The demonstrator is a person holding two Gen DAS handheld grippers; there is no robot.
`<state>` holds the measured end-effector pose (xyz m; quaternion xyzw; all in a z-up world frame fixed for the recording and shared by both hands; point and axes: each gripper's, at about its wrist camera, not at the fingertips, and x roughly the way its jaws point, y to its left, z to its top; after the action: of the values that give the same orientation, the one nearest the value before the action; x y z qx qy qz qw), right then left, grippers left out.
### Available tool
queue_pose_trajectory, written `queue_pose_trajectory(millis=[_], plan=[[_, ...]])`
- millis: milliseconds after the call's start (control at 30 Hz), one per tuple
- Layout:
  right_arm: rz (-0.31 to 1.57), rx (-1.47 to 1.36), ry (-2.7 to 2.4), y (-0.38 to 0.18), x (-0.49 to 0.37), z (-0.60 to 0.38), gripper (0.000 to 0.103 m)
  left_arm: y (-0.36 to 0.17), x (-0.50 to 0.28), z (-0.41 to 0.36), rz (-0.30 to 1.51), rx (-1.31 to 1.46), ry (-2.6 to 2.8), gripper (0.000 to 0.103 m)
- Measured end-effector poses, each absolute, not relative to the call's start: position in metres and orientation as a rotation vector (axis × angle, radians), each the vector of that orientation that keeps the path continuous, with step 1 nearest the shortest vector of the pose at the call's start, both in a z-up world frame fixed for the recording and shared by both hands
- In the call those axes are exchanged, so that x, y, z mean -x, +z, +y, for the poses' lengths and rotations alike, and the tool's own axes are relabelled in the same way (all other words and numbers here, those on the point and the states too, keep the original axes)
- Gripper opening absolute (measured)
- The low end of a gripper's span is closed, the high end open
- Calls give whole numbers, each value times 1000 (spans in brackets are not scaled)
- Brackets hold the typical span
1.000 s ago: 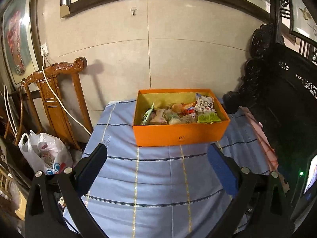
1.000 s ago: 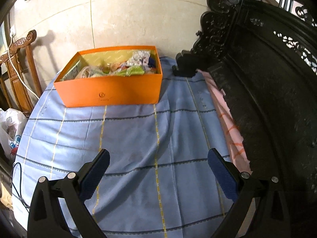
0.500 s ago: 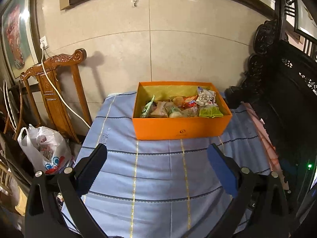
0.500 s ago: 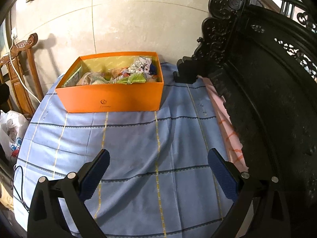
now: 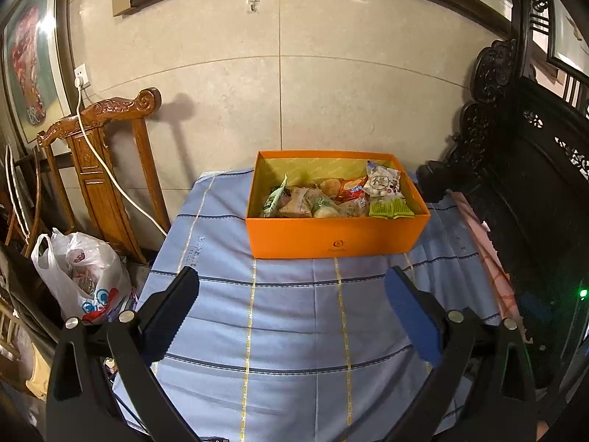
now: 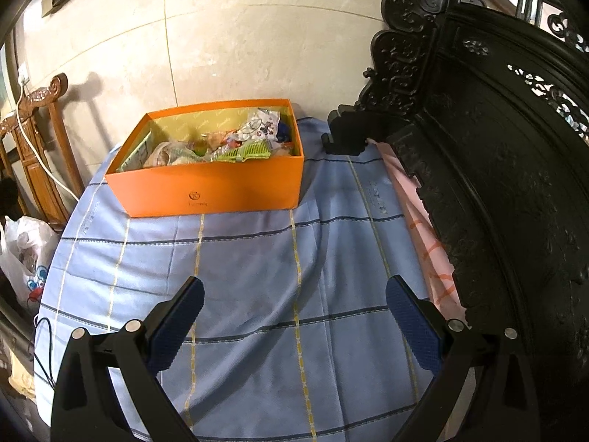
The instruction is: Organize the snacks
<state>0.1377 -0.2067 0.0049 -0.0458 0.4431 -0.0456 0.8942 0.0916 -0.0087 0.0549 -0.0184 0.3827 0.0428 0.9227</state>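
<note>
1. Left wrist view: left gripper (image 5: 291,294) has its fingers spread wide, nothing between them, hovering over the blue striped tablecloth (image 5: 294,316).
2. Orange box (image 5: 337,234) sits at the far end of the cloth, near the tiled wall (image 5: 331,92). Snack packets (image 5: 331,195) are piled inside: a white printed bag (image 5: 383,183) at back right, a green wrapper (image 5: 391,207) at front right, a green-white sachet (image 5: 274,199) leaning at the left. Cloth between gripper and box is bare.
3. Left of the table: carved wooden chair (image 5: 99,154) with a white cable (image 5: 110,180) draped over it from a wall socket (image 5: 81,77); white plastic bag (image 5: 79,276) on the floor beside it.
4. Right: dark carved furniture (image 5: 522,169) hard against the table edge, with a green LED (image 5: 582,293) low down. Framed pictures along the top and left of the wall.
5. Right wrist view: right gripper (image 6: 294,294) also spread wide and empty, above the same cloth (image 6: 257,276).
6. Same box (image 6: 217,188), seen up and to the left, well apart from the fingers.
7. Only this view shows: pink cloth strip (image 6: 423,228) running between tablecloth and the dark carved furniture (image 6: 497,147), and a thin black cord (image 6: 42,331) at the cloth's left edge.
8. Only the left view shows the LED and frames clearly. Chair (image 6: 36,140) and plastic bag (image 6: 25,254) are cut off at the right view's edge. The dark blue item at the box's back right could be another packet; too small to tell.
</note>
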Motion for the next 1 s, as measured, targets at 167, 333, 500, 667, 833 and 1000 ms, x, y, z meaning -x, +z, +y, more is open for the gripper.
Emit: queue_pose_trajectory(millis=[167, 333, 500, 667, 833, 1000], plan=[[898, 59, -86, 14, -137, -210, 99, 54, -91, -6, 791, 42, 89, 99], [889, 56, -83, 17, -138, -210, 99, 53, -92, -5, 797, 40, 89, 99], [866, 47, -85, 21, -137, -209, 99, 51, -93, -4, 806, 34, 89, 99], [854, 45, -87, 24, -136, -209, 100, 50, -93, -2, 801, 54, 92, 99], [858, 43, -89, 23, -138, -210, 100, 50, -95, 2, 802, 71, 86, 99], [859, 49, -84, 23, -138, -207, 100, 47, -95, 1, 808, 66, 82, 99]])
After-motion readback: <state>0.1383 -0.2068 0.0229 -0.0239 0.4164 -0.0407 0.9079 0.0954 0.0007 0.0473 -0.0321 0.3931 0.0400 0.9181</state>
